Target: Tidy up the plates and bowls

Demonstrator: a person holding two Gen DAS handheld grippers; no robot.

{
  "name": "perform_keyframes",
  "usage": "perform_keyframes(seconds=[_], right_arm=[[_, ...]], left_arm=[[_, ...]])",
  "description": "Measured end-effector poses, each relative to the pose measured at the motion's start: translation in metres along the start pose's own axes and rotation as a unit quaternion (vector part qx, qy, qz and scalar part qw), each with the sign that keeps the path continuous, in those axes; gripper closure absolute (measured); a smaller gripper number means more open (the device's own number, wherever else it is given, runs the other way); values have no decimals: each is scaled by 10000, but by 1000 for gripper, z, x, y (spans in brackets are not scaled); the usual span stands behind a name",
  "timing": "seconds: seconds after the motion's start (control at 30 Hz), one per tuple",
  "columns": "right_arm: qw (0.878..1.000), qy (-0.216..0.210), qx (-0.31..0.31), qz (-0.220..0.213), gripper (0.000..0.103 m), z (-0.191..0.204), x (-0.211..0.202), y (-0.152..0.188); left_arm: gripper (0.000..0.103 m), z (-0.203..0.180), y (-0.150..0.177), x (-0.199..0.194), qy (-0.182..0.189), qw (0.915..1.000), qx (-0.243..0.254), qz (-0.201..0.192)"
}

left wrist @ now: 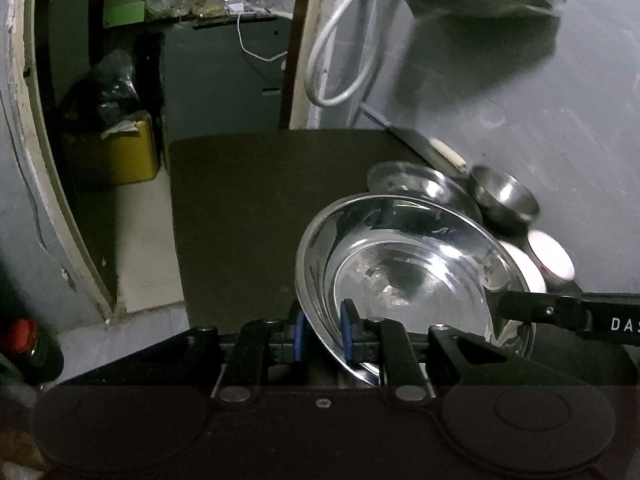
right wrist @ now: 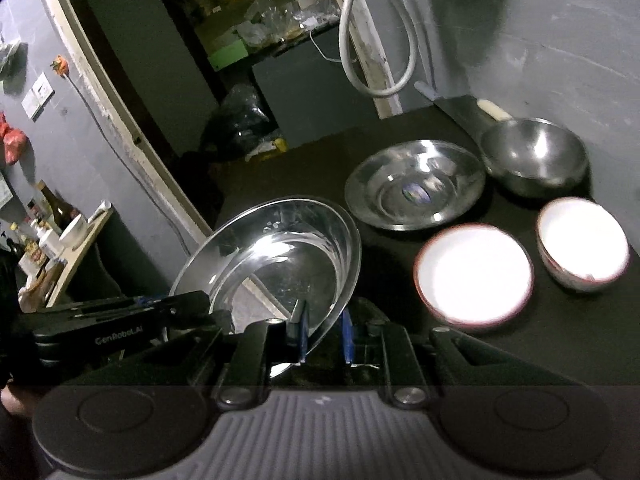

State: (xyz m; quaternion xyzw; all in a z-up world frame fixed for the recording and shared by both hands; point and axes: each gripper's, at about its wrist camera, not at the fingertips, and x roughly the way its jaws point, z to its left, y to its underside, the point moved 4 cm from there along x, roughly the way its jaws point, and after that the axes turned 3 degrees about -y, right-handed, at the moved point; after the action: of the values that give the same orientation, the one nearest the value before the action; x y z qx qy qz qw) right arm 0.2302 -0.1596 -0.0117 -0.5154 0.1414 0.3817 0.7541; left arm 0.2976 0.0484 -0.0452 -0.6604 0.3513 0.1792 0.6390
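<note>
A large steel plate is held tilted above the dark table. My left gripper is shut on its near rim, blue pads on either side. My right gripper is shut on the opposite rim of the same steel plate; its arm also shows in the left wrist view. A second steel plate lies flat on the table beyond. A steel bowl stands behind it at the right. A white plate with a red rim and a white bowl sit at the right.
A grey wall borders the table on the right, with a white-handled knife along it. A white hose hangs at the back. The table's left edge drops to a doorway with a yellow box. A shelf with bottles stands far left.
</note>
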Motion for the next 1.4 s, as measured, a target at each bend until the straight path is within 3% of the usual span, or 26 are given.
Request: perform_keyframes(seconds=[0.37, 0.9, 1.2, 1.3, 1.4], right_arm=[[9988, 187, -237, 394, 82, -4, -21, 36], [9954, 383, -585, 657, 77, 0, -19, 43], [9941, 404, -729, 697, 59, 7, -19, 46], [9939, 439, -709, 724, 55, 5, -18, 46], [9946, 434, -588, 737, 51, 1, -19, 47]], left_arm=[[83, -22, 38, -9, -210, 9985, 227, 453], [80, -38, 46, -3, -504, 9950, 521, 684], [78, -34, 47, 0, -501, 9952, 373, 752], [68, -29, 45, 1, -503, 9957, 274, 726], [48, -23, 40, -1, -529, 9966, 174, 615]])
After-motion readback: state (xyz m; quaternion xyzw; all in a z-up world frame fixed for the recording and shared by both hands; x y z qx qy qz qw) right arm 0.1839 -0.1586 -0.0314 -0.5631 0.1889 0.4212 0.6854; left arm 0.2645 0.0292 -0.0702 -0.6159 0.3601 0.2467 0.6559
